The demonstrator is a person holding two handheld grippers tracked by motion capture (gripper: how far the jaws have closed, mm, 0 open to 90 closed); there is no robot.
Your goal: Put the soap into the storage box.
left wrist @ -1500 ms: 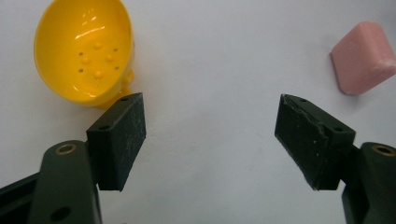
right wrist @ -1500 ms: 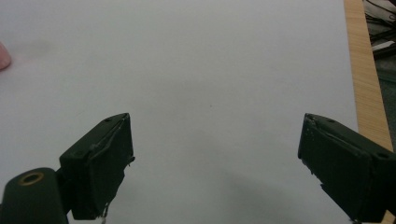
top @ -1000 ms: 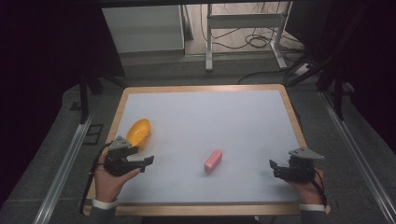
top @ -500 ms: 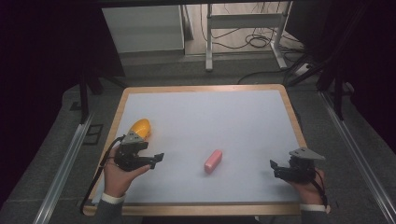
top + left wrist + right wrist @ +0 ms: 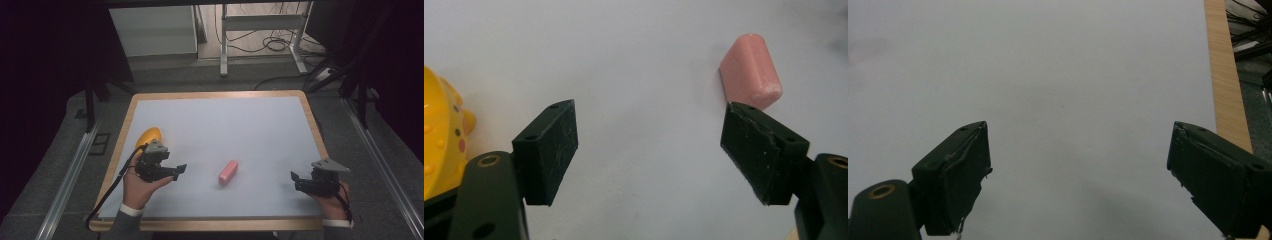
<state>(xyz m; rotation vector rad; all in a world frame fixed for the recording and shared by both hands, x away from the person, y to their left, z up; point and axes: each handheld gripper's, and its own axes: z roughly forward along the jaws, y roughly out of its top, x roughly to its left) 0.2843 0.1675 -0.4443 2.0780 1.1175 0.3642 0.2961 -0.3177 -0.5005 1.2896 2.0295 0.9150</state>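
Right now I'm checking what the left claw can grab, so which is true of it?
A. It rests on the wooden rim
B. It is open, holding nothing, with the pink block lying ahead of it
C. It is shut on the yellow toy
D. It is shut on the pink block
B: the left claw has its jaws spread wide over bare table, with the pink block lying free beyond one jaw.

Black tongs [image 5: 181, 170] — scuffed pads, brass-ringed screw holes, white cuffs.

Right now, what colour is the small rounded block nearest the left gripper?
Pink; the small rounded block shows best in the left gripper view.
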